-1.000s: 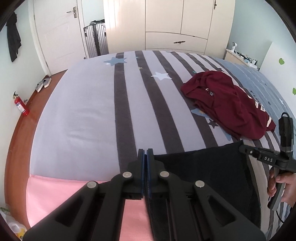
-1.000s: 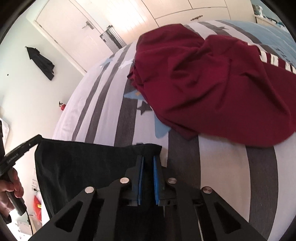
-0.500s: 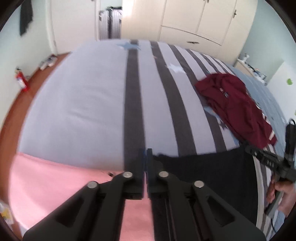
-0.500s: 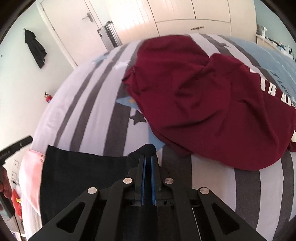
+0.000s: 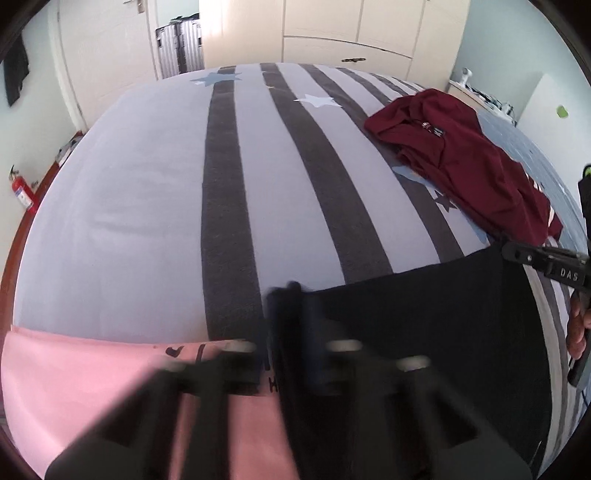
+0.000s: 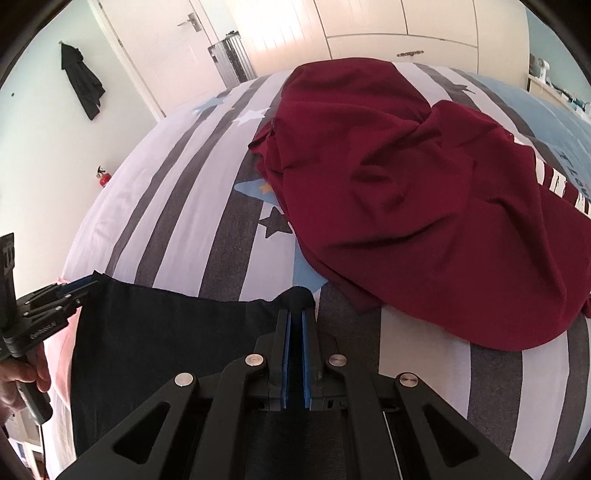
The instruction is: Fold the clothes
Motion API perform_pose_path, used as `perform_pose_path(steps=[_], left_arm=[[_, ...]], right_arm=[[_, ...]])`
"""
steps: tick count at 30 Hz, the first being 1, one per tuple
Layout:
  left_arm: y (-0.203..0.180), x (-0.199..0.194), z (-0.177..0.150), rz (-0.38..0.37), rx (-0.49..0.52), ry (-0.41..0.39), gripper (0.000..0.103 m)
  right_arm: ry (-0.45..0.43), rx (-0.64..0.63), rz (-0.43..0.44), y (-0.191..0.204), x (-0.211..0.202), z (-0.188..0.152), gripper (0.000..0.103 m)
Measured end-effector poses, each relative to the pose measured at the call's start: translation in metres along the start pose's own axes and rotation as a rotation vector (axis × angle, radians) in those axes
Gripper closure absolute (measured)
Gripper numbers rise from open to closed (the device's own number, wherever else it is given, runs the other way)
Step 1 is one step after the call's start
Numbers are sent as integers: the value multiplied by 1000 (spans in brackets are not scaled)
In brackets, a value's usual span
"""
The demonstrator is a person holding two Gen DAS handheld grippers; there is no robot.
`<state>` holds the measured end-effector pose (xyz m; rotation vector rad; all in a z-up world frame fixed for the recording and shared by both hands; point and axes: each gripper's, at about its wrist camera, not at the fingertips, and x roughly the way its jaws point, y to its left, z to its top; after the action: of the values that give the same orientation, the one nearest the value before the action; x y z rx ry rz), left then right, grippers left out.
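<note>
Bedroom scene, striped star-print bedspread [image 5: 155, 206]. The black garment [image 6: 166, 332] lies stretched flat along the near edge of the bed, partly over a pink garment [image 5: 74, 373]. Left gripper [image 6: 86, 286]: jaws closing on the garment's left corner, blurred in its own view. Right gripper [image 6: 294, 317]: blue pads narrow, pinching the garment's right corner, which bunches at the tips. A crumpled maroon shirt [image 6: 424, 192] rests apart, farther up the bed toward the wardrobe [image 5: 354, 33].
</note>
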<state>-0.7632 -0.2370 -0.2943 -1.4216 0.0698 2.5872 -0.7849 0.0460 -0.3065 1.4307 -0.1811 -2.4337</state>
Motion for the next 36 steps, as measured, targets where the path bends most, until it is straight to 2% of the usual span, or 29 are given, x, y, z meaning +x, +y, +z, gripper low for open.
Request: perform_pose_path(steps=[6,10,18,21,22,24,28,31,36], left_arm=[[1,-25,9,31,18,-59,100],[10,-17,13,53,3,-37,100],[14,9,3,93,-40,6,99],[12,12,3,95,-38,4,99],[13,11,3,90,-49,0,99],[19,4,6,75,-98,-24,97],[31,-20,17,124,-149,-96,95],[19,-48,16,89,-97,-133,95],[-25,-75,-10,-17,7,-142,95]], right_arm=[[-30,-14,-2,4,-8,1,98],[-38,-60,-48,12,-8,3,98],[25,-99,-124,18,27,5,98],[16,-74,-112,9,25,10,95],[11,-51,-104,3,23,13,91],[-20,-9,-111,-10,11,21,91],[-67,17,-132,-23,-12,27,91],[-87,1,-125,-21,-29,20,91],[-120,-84,-27,16,-53,-19,91]])
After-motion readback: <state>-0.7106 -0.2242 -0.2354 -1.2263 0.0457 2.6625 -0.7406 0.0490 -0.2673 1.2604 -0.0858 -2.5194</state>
